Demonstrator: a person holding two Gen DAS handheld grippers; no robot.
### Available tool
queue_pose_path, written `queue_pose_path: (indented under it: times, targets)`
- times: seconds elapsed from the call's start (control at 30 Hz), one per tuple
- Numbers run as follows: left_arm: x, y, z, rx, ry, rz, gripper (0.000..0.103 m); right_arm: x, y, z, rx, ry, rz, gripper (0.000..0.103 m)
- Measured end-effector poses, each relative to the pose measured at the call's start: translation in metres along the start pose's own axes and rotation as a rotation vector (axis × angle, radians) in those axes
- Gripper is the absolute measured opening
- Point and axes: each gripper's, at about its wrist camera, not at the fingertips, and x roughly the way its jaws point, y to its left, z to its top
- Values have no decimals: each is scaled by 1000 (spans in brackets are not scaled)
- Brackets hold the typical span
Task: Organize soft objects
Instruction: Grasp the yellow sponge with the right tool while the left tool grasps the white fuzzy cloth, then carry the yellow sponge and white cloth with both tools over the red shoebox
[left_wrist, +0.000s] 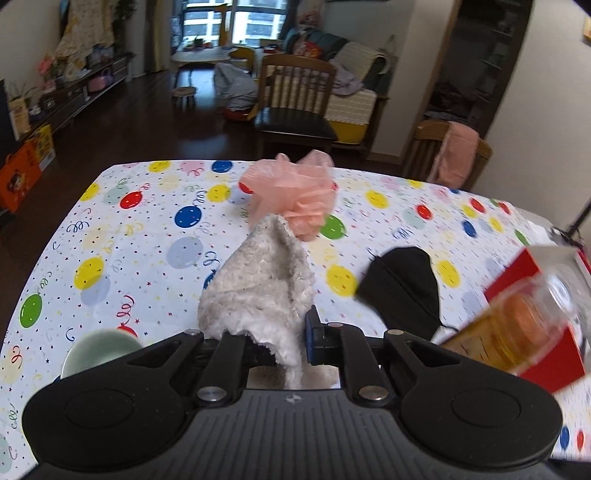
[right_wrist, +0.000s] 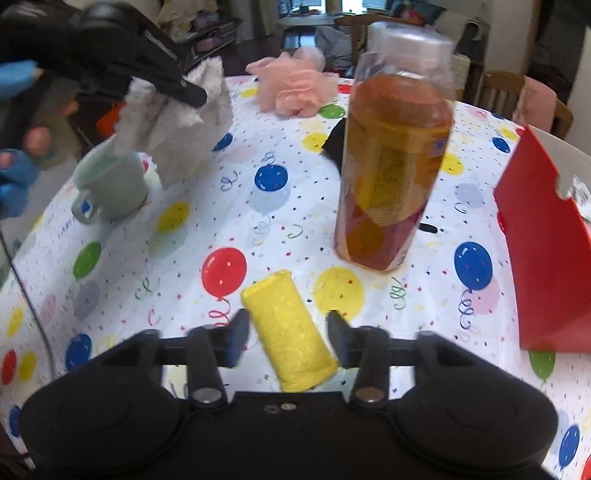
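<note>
Fluffy grey-white cloth hangs pinched in the left gripper, lifted clear of the balloon-print table; its nap is shaggy and it droops in a cone. Only the left wrist view shows the black face mask lying flat past it, near the pink mesh pouf. The right wrist view alone shows the yellow rolled towel lying on the table between the parted fingers of the right gripper, which are not pressing it. An amber bottle stands beyond, a pale green cup to the left, a red box to the right.
</note>
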Motion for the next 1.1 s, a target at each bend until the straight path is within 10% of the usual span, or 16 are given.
queue_pose_path:
  times: [0.7, 1.1]
  targets:
    - [-56, -18, -57, 138, 20, -122, 11, 35, 11, -12, -153, 57, -34, 42]
    - [-77, -43, -64, 190, 11, -174, 11, -27, -16, -25, 20, -28, 6, 38]
